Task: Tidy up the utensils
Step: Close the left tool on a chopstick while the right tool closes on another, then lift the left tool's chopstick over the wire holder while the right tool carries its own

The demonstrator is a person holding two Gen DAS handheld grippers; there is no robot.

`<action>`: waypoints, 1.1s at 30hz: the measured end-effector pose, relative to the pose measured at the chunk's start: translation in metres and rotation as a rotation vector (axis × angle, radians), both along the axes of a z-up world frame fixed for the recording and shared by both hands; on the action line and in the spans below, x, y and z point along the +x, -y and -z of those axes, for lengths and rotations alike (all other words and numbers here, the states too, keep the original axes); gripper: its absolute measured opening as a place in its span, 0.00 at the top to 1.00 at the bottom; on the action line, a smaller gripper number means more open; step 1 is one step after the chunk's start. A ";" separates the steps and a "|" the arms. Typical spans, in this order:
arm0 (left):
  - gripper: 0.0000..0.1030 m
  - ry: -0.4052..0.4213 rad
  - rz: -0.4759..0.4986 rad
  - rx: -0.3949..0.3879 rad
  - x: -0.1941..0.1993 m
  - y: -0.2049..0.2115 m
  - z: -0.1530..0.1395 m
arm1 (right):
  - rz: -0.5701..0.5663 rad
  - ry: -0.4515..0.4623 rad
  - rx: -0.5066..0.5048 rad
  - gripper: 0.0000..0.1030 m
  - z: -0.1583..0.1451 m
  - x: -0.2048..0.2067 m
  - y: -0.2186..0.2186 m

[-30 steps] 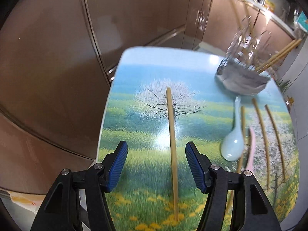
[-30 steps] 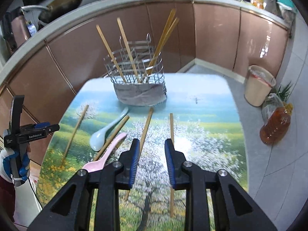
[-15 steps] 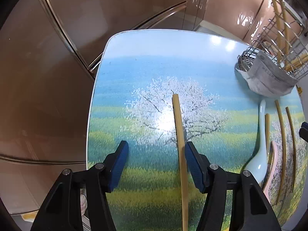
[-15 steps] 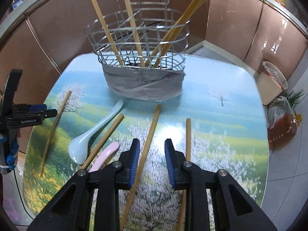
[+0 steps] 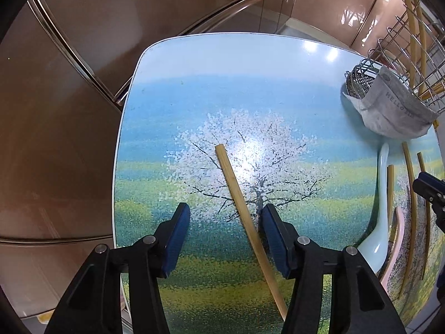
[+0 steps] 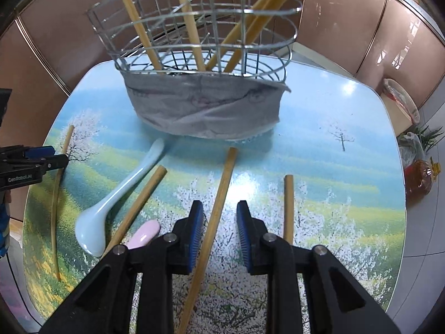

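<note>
Grey printed letters on the grey cloth wrap (image 5: 395,111) around the base of the wire utensil basket (image 5: 403,44) read "HELLO", followed by a word too faint to make out. In the right wrist view, small white lettering on the black body of the left claw (image 6: 41,157) reads "GenRobot.AI". No other readable text.

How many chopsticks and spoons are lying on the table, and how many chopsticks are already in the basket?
Chopsticks on the table: 4
Chopsticks in the basket: 4
Light blue spoon: 1
Pink spoon: 1
Wire basket: 1
Total: 11 things, 10 of them utensils.
</note>
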State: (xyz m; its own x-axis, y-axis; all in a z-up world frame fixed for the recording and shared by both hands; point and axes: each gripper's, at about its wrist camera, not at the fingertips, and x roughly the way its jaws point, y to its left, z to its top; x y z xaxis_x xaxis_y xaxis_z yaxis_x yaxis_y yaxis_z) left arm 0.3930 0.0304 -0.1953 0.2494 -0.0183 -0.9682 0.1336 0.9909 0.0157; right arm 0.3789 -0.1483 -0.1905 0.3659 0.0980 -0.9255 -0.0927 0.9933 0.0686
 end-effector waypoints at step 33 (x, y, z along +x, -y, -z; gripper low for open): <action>0.94 -0.020 0.212 -0.021 0.006 0.026 -0.004 | -0.013 -0.043 -0.055 0.91 0.008 -0.002 -0.010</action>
